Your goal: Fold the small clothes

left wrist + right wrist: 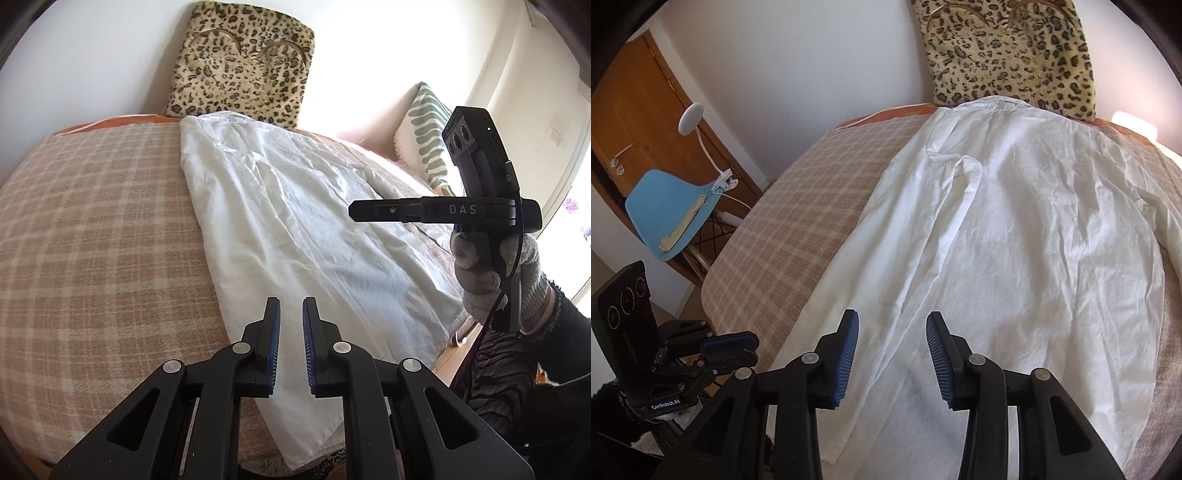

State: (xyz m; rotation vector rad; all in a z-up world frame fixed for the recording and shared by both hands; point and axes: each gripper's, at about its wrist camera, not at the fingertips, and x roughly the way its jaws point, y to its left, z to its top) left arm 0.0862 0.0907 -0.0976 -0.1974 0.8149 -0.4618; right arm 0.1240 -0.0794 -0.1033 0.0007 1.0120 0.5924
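Fingers, left gripper: blue ribbed pads standing nearly together with only a narrow slit between them, nothing lying in that slit. They are hanging above the near hem of the white shirt, at its left edge, not touching it.

Fingers, right gripper: standing well apart, empty, pads facing each other over the lower part of the shirt, clear of the cloth.

White shirt: lying spread flat and creased on the checked bedcover, collar end reaching toward the leopard-print cushion at the wall, one sleeve lying folded over the body, hem hanging over the near edge.

Gloved hand: holding the right gripper's handle beside the shirt's right edge.

Blue chair: standing off to the left, by a wooden door.
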